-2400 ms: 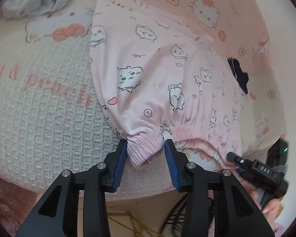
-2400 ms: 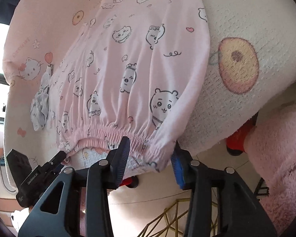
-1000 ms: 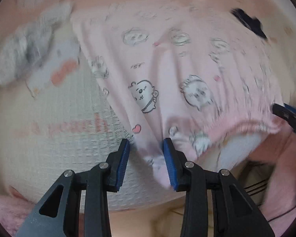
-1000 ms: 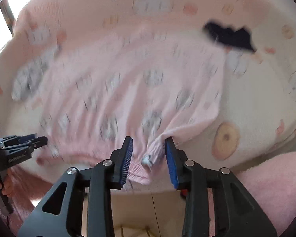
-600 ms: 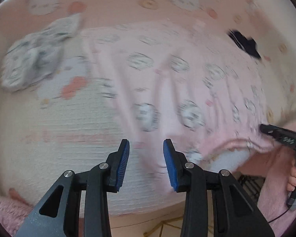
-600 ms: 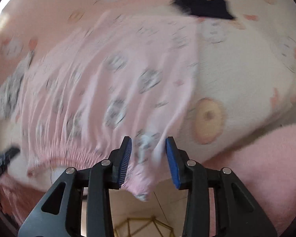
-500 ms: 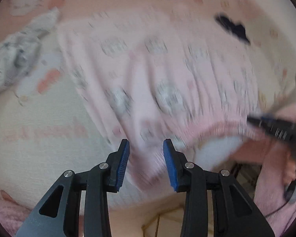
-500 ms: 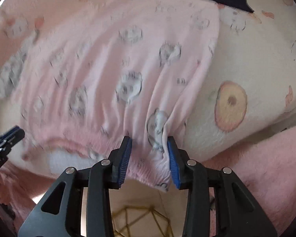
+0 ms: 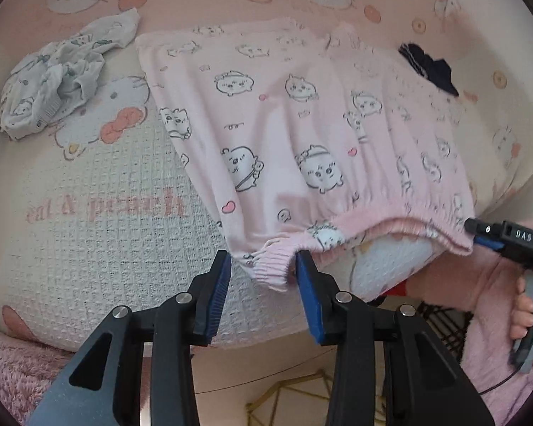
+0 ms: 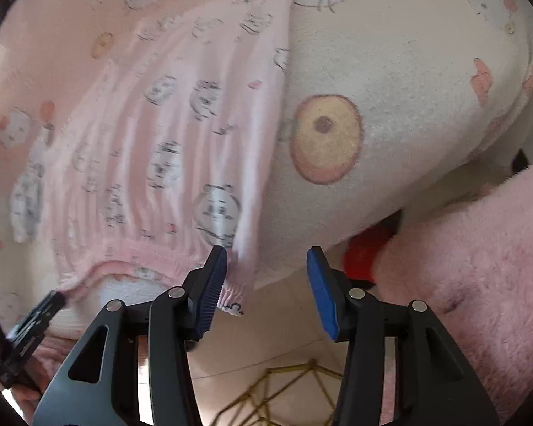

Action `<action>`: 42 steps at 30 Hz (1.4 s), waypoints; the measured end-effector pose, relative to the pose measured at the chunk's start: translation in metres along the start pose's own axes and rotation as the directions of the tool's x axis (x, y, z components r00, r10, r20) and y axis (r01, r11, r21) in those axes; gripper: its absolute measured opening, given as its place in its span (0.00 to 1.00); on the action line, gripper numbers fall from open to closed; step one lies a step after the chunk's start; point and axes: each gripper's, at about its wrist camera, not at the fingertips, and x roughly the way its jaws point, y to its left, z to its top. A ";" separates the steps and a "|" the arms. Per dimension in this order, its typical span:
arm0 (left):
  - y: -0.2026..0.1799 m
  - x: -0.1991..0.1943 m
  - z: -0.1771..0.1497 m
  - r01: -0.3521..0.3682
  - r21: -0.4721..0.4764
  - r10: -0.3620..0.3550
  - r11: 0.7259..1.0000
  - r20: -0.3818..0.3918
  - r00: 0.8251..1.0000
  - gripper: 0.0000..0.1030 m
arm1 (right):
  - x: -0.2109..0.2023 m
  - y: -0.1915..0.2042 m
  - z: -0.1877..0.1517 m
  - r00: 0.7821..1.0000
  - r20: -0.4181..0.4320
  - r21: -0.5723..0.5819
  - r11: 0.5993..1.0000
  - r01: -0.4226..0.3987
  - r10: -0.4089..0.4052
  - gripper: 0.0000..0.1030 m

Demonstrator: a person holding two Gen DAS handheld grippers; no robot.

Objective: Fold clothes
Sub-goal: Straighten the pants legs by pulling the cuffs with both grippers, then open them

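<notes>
Both grippers stand open at the near hem of the pink garment, spread flat for folding.

In the left wrist view the left gripper (image 9: 263, 269) has its jaws apart on either side of a ribbed cuff (image 9: 272, 269), gripping nothing; the right gripper (image 10: 266, 277) is likewise spread, its left finger (image 10: 213, 284) touching the hem corner without pinching it. The garment (image 9: 302, 135) lies on the blanket (image 9: 106, 177), its elastic hem at the near bed edge. The step looks like laying out done, first fold not yet begun; next, each gripper would need to close on a hem corner and carry it away toward the far edge. The right gripper's body reads "DAS". The blanket shows inverted pink lettering, not clearly legible. Farther off lie a crumpled grey garment (image 9: 57, 81) and a dark item (image 9: 430, 69).
</notes>
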 end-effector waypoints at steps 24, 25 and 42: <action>0.008 0.000 0.013 0.147 -0.117 -0.142 0.982 0.045 0.989 0.39 | 0.021 0.102 0.050 0.981 -0.056 -0.308 0.931 -0.194 0.186 0.10; 0.009 0.001 0.012 0.147 -0.113 -0.143 0.983 0.038 0.989 0.39 | 0.028 0.118 0.050 0.980 -0.073 -0.342 0.919 -0.197 0.183 0.10; -0.074 0.023 0.060 0.349 0.014 -0.347 0.937 -0.054 0.936 0.39 | 0.023 0.067 0.032 0.966 -0.057 -0.193 0.947 -0.258 0.252 0.38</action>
